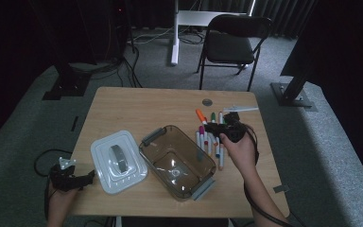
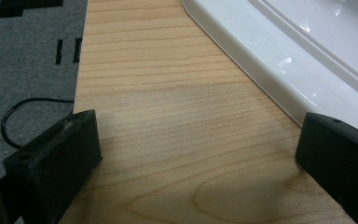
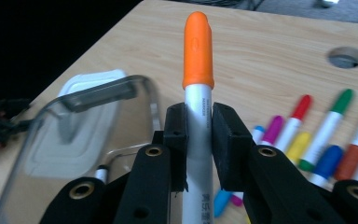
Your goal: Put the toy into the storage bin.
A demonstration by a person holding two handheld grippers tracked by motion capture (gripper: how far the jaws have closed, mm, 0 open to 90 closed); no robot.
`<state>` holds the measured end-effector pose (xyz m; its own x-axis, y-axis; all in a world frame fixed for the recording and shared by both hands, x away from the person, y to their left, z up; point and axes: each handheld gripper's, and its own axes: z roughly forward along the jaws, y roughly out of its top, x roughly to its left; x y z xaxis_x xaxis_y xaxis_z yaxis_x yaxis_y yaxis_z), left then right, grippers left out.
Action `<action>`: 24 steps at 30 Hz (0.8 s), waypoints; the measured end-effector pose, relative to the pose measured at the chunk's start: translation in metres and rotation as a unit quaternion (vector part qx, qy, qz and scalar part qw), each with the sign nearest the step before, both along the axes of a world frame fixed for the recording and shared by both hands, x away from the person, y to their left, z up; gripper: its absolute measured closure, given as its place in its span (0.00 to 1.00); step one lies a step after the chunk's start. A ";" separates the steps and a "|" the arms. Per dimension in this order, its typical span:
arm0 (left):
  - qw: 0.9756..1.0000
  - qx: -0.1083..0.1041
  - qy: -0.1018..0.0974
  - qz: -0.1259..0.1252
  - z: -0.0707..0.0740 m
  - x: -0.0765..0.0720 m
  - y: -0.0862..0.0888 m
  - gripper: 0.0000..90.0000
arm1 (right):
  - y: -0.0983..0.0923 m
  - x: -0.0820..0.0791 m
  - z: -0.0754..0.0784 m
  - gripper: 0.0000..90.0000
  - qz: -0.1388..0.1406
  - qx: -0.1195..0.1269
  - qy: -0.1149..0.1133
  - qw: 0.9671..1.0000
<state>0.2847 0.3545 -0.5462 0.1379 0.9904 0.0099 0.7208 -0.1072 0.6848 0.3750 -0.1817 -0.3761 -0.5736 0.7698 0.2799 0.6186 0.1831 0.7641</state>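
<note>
Orange-capped marker (image 3: 198, 88) sits clamped between the two black jaws of the right tool (image 3: 199, 140), held above the counter (image 1: 132, 109) just beside the loose pile of markers (image 1: 210, 139). We see its white barrel pinched well below the cap, the long axis running straight out along the jaws, cap end pointing away from the hand and toward the far side of the counter. We judge it a light, stiff thing, its smooth plastic barrel apt to slide or swivel if gripped near one end; the mid-barrel hold looks the sound one. To its left stands the clear brown container (image 1: 177, 161), open, with what seems a marker already lying inside, and the white lid (image 1: 118, 161) rests flat beside it. The left tool (image 1: 73, 179) waits at the near left corner of the counter, its jaws spread wide with nothing between them, the lid's edge just beyond one jaw.
</note>
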 end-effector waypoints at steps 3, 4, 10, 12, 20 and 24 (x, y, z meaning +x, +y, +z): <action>1.000 0.000 0.000 0.000 0.000 0.000 0.000 0.00 | 0.018 -0.008 0.003 0.85 0.029 -0.002 0.001 1.000; 1.000 0.000 0.000 0.000 0.000 0.000 0.000 0.01 | 0.022 -0.010 0.003 0.85 0.034 -0.004 0.001 0.999; 1.000 0.000 0.000 0.000 0.000 0.000 0.000 0.01 | 0.046 -0.017 0.001 0.85 0.076 -0.006 0.015 0.997; 1.000 0.000 0.000 0.000 0.000 0.000 0.000 0.00 | 0.054 -0.017 -0.002 0.85 0.086 -0.011 0.024 0.996; 1.000 0.000 0.000 0.000 0.000 0.000 0.000 0.01 | 0.079 -0.017 -0.012 0.85 0.120 -0.035 0.047 0.991; 1.000 0.000 0.000 0.000 0.000 0.000 0.000 0.01 | 0.088 -0.018 -0.016 0.85 0.137 -0.058 0.054 0.987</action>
<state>0.2847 0.3545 -0.5462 0.1380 0.9904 0.0099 0.7208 -0.1073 0.6848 0.3571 -0.0935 -0.3918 -0.7358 0.6208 0.2704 0.6111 0.4368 0.6602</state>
